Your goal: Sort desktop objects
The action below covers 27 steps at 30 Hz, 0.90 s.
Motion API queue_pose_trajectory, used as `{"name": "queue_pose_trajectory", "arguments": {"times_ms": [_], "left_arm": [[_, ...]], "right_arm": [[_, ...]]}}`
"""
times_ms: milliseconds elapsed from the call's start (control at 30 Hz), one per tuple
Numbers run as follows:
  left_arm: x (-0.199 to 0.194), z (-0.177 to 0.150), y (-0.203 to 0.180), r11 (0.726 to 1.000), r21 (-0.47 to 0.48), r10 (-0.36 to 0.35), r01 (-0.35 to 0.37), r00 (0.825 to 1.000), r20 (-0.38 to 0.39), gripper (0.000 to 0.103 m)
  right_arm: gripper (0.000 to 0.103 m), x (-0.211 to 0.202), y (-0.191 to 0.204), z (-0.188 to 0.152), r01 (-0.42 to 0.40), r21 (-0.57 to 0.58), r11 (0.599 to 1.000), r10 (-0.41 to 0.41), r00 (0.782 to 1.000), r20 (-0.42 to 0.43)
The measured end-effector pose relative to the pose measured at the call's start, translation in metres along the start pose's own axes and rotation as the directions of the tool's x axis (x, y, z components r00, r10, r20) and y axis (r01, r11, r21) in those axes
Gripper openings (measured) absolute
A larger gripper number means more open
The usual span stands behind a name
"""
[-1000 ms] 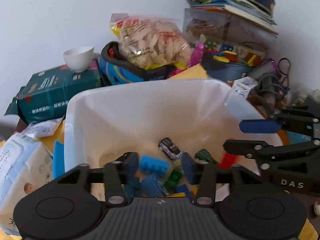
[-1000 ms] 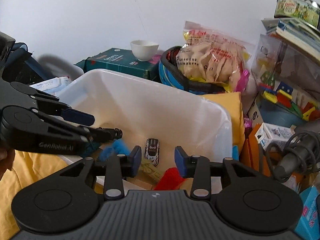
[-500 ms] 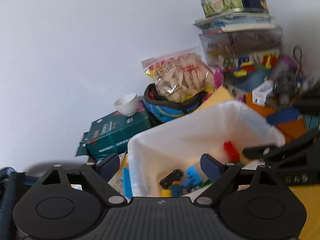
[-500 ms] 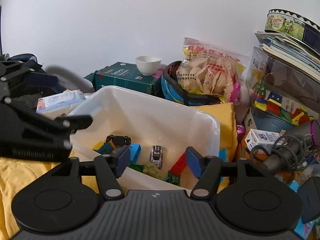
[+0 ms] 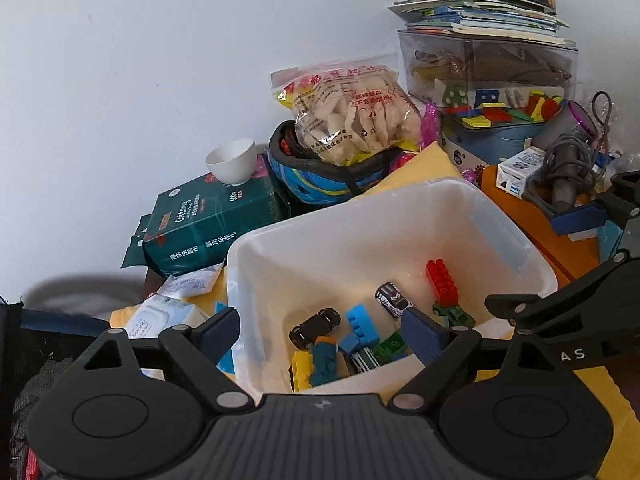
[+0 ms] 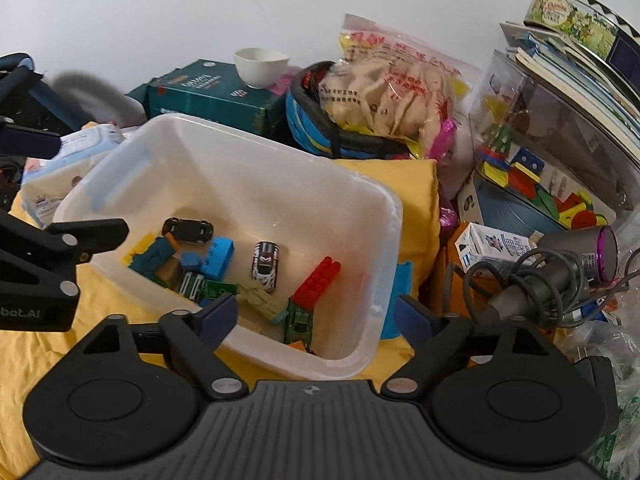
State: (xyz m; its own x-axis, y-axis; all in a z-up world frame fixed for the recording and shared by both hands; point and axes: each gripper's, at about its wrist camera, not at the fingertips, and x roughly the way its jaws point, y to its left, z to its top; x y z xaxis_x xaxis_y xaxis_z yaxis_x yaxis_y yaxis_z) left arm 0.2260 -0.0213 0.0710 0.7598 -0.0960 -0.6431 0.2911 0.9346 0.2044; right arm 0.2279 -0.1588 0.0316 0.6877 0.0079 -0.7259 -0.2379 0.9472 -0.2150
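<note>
We've got the white plastic bin (image 6: pixel 248 168) sitting on a yellow cloth (image 6: pixel 416 184), and the toys are piled in its bottom: a red brick block (image 6: pixel 318 280) near the bin's right wall, a white toy car (image 6: pixel 265 260) just beside it, a black toy car (image 6: pixel 188 229) further toward the left wall, and a light blue brick (image 6: pixel 218 258) between the two cars. Green and teal pieces crowd the bin's near wall, too jumbled for us to sort out.

Our left gripper (image 5: pixel 320 334) has its jaws spread wide with nothing between the pads; through the gap we just look down into the bin. Our right gripper (image 6: pixel 316 316) has its jaws opening, and nothing is held there either, the pads hanging above the bin's near rim.

Behind the bin's far edge there's a green tissue pack (image 5: pixel 208 224) with a small white cup (image 5: pixel 232 160) on it, and a snack bag (image 5: pixel 348 108) resting on a blue helmet (image 5: pixel 320 180).
</note>
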Motion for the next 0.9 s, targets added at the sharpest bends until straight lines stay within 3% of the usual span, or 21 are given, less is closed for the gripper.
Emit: {"name": "queue_pose_trajectory", "arguments": {"times_ms": [467, 900], "left_arm": [[0.025, 0.006, 0.016, 0.999, -0.044, -0.014, 0.012, 0.999, -0.051, 0.09], [0.033, 0.011, 0.02, 0.998, -0.057, -0.034, 0.033, 0.999, -0.032, 0.09]], "right_arm": [[0.095, 0.019, 0.0, 0.009, 0.007, -0.003, 1.0, -0.008, 0.999, -0.047], [0.095, 0.024, 0.002, 0.009, 0.006, -0.006, 1.0, -0.006, 0.999, -0.052]]}}
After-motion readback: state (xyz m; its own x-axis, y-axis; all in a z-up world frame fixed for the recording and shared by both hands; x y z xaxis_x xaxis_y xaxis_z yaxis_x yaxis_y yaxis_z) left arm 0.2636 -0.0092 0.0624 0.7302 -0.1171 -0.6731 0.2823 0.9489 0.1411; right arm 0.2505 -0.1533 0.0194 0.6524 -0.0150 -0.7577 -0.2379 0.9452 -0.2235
